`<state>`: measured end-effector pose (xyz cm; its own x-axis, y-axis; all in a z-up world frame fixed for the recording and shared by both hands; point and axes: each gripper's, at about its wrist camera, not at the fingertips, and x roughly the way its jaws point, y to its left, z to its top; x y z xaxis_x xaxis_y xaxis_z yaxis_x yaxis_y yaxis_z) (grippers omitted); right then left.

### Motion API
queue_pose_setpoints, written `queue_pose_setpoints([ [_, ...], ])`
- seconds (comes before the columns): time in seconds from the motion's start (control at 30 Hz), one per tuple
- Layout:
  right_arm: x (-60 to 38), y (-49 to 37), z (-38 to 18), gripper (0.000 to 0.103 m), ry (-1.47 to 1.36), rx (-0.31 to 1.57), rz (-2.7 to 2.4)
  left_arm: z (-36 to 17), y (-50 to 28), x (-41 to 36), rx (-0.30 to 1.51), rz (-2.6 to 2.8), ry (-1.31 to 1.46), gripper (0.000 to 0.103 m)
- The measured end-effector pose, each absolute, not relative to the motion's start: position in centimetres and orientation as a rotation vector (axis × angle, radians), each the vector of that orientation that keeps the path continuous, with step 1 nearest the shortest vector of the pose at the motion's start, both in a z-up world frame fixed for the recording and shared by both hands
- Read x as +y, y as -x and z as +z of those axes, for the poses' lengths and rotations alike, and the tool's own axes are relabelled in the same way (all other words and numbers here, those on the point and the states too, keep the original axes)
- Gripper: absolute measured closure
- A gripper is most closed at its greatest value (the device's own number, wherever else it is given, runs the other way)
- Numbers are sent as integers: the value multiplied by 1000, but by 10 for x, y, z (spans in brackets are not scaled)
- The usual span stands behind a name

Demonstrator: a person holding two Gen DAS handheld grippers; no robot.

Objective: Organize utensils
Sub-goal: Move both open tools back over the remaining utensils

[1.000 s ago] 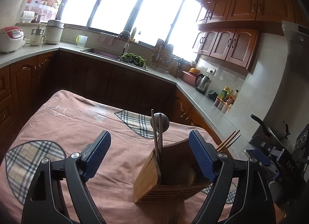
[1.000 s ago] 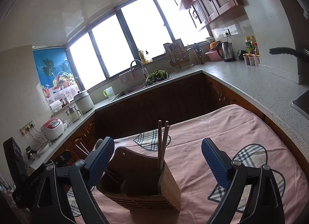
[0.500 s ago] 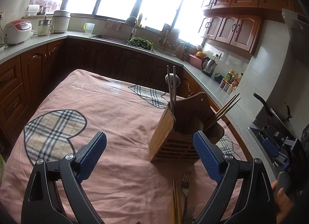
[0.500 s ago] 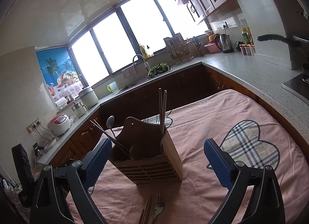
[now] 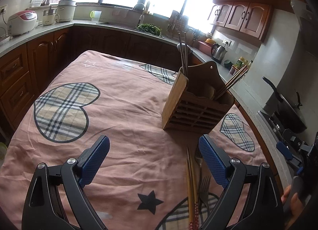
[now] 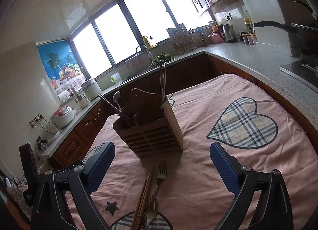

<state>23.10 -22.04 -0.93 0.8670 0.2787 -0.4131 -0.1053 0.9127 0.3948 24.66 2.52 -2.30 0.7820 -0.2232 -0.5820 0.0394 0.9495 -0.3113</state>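
A wooden utensil holder [image 5: 195, 99] [image 6: 153, 130] stands on the pink tablecloth [image 5: 123, 106] and holds chopsticks [image 5: 183, 51] [image 6: 162, 79] and a spoon [image 6: 116, 99]. In front of it lie wooden chopsticks [image 5: 191, 186] [image 6: 144, 194] and two metal forks [image 6: 161, 172] [image 5: 204, 187]. My left gripper [image 5: 154, 157] hovers open above the cloth, left of the loose utensils. My right gripper [image 6: 162, 164] hangs open over the forks and chopsticks, holding nothing.
Kitchen counters with a sink [image 5: 139, 27], rice cooker [image 5: 21, 21], kettle [image 5: 218, 51] and a stove with a pan [image 5: 286, 108] surround the table. A person's hand [image 5: 292, 208] shows at the lower right of the left wrist view.
Both grippers have pulled back and up from the holder, which now looks smaller and farther. The loose chopsticks and forks have come into view in front of it.
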Motion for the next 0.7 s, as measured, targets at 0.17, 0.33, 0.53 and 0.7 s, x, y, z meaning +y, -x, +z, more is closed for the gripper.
queue_pose_setpoints([
  [0.17, -221, -218, -19, 6, -383, 501, 200, -36, -241, 16, 706, -156, 271, 10],
  [0.33, -222, -208, -26, 6, -382, 511, 198, -46, -237, 8, 738, -176, 249, 10],
  [0.53, -223, -201, -31, 6, -379, 522, 196, -57, -237, -4, 781, -196, 223, 10],
  [0.7, -223, -199, -37, 6, -381, 537, 195, -66, -241, -15, 818, -207, 192, 10],
])
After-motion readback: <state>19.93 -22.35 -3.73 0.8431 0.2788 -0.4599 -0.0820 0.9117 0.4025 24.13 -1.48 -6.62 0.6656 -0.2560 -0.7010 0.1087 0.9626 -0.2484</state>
